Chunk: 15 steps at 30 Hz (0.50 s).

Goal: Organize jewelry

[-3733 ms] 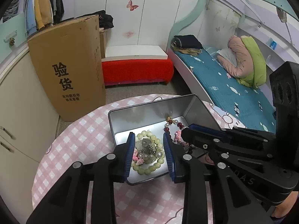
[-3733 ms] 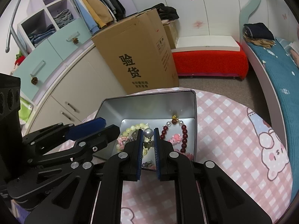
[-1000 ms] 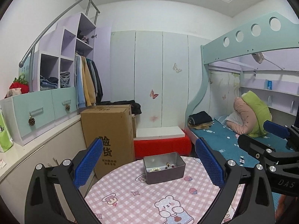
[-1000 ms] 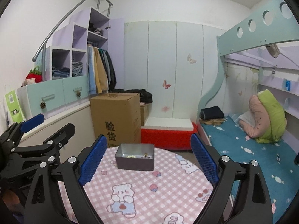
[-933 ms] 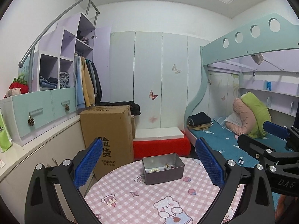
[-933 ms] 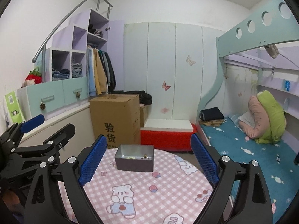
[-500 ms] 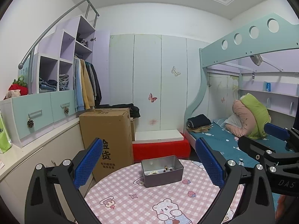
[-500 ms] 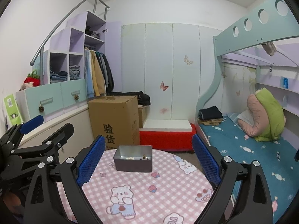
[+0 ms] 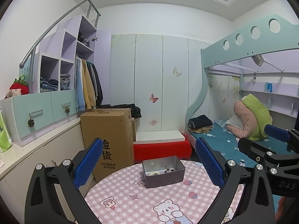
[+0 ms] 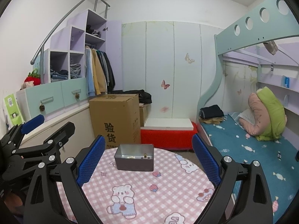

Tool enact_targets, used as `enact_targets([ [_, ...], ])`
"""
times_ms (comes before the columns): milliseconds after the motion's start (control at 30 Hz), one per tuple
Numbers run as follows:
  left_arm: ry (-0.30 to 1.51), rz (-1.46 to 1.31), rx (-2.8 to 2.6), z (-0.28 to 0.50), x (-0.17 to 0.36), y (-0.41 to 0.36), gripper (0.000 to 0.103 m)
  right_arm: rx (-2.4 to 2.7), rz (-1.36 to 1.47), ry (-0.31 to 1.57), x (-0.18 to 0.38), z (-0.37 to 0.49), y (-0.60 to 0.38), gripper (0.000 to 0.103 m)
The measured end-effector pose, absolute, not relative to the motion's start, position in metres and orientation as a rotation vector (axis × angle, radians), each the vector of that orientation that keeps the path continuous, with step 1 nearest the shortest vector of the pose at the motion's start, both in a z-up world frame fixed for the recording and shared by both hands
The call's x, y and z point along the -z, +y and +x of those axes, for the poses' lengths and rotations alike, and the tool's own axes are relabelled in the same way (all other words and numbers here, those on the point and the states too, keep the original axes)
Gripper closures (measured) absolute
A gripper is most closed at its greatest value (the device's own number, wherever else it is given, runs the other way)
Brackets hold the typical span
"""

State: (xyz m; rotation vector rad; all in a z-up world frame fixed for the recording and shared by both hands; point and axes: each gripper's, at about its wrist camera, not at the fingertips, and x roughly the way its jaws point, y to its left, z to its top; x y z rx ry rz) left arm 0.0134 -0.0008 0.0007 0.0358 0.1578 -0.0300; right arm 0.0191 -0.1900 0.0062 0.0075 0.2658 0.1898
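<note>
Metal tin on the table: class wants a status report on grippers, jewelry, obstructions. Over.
Left gripper open, empty. Right gripper open, empty. Beaded jewelry lies inside metal tin on pink checked table. Nothing between grippers and tin.

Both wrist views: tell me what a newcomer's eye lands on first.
The metal tin with beads inside, alone on the pink checked tablecloth at the table's far side. Both grippers, left and right, frame it with blue pads wide open and empty. Behind stands a tall cardboard box.
</note>
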Motion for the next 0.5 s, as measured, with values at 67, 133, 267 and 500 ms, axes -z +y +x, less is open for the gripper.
enact_targets([
  [67, 0.158, 0.037, 0.03, 0.014, -0.0001, -0.0011, 0.007, -0.19, 0.008, 0.267, -0.0067, 0.0197, -0.1889, 0.012],
  [133, 0.159, 0.037, 0.029, 0.0139, -0.0004, -0.0013, 0.007, -0.189, 0.007, 0.267, -0.0058, 0.0204, -0.188, 0.012],
  [267, 0.16, 0.036, 0.031, 0.0143, -0.0002, -0.0012, 0.007, -0.187, 0.005, 0.269, -0.0044, 0.021, -0.1866, 0.012],
  [500, 0.163, 0.036, 0.032, 0.0154, 0.0008, -0.0008, 0.007, -0.188, 0.008, 0.273, -0.0031, 0.0217, -0.1867, 0.012],
])
